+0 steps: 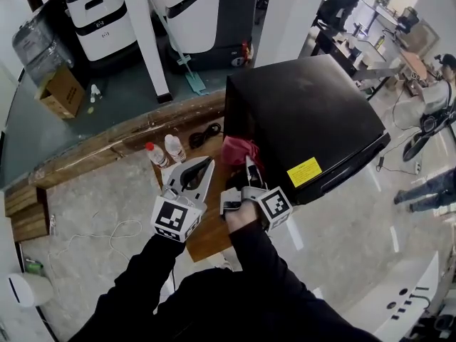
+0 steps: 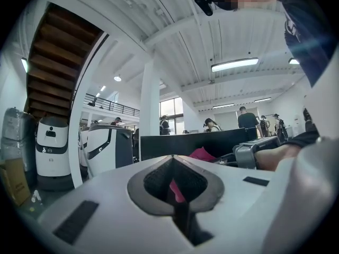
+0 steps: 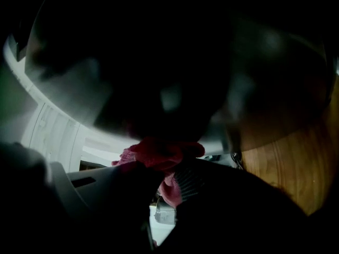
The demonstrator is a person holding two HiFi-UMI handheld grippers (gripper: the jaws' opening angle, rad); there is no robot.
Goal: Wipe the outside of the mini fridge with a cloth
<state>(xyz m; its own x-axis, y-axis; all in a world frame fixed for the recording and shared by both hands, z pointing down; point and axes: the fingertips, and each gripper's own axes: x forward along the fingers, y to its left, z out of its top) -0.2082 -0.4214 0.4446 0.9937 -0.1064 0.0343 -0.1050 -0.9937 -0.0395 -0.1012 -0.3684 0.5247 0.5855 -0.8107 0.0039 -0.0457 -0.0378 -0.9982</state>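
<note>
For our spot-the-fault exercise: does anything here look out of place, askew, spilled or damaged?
Nothing looks spilled or damaged. The only untidy item is a black cable lying loosely coiled on the wooden table beside the mini fridge. The right gripper holds the red cloth against the fridge, as expected.

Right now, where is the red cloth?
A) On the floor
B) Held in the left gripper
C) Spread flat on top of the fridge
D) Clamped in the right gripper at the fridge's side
D: the right gripper has its jaws closed on the red cloth at the side of the mini fridge, while the left gripper is shut on nothing.
</note>
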